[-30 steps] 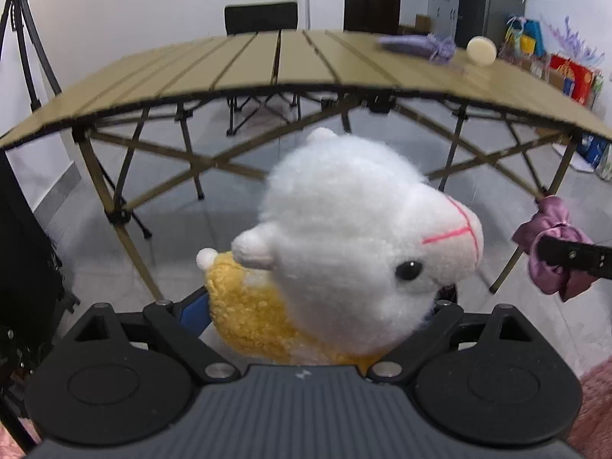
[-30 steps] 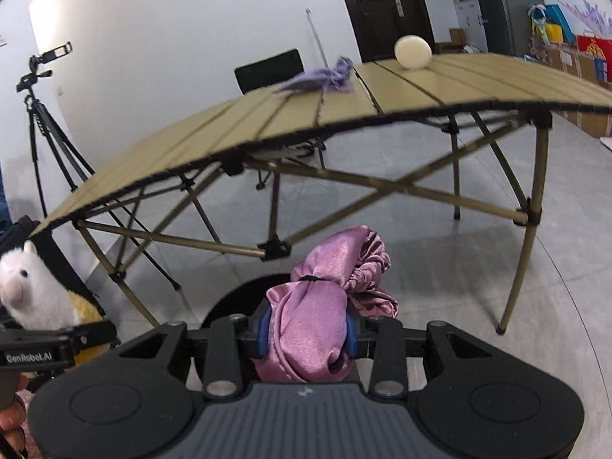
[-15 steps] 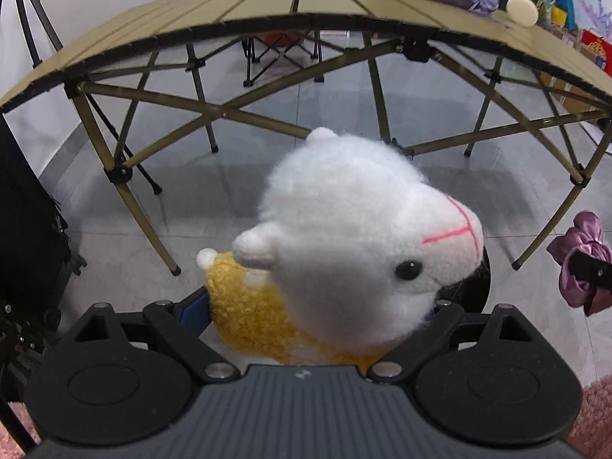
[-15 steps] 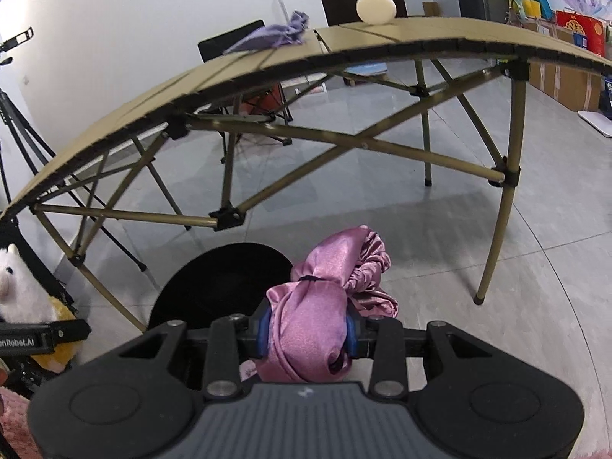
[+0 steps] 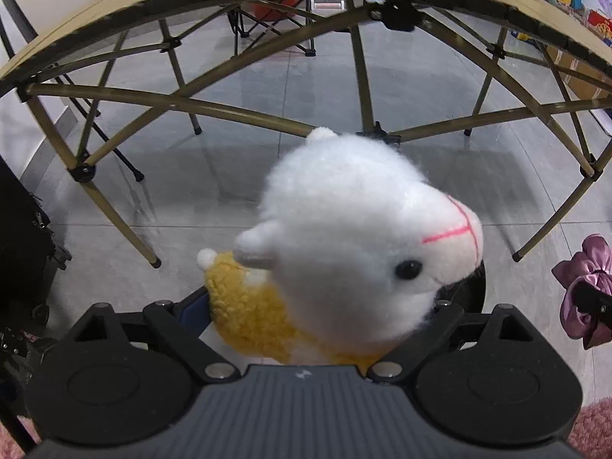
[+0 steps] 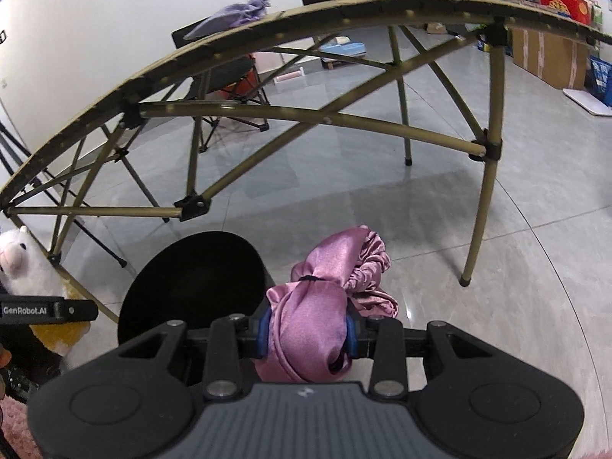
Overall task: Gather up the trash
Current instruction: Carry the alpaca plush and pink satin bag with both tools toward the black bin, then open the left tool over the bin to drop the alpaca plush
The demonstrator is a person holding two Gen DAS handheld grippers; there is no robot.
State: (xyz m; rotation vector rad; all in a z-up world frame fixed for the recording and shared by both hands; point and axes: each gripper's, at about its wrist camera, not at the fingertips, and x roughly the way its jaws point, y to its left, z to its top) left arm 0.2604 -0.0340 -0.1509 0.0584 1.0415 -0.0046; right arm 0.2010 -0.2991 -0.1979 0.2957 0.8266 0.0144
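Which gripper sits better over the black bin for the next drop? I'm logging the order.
Probably right: the right gripper holds the pink satin cloth right beside the black bin opening.

Fluffy plush alpaca point(image 5: 344, 237), glossy satin cloth point(image 6: 306, 325)

Left gripper point(image 5: 317, 306) clamped wide; right gripper point(image 6: 306, 329) clamped narrow.

Both views are evenly lit by soft indoor light, with no hard glare. The grey floor point(image 6: 440, 206) carries a dull sheen and faint shadows under the bench point(image 6: 267, 23) — its straight edge bows into an arch from fisheye distortion. Corners fall dark. The plush toy point(image 5: 355, 252) looms close, slightly soft, its white fur nearly washed out.
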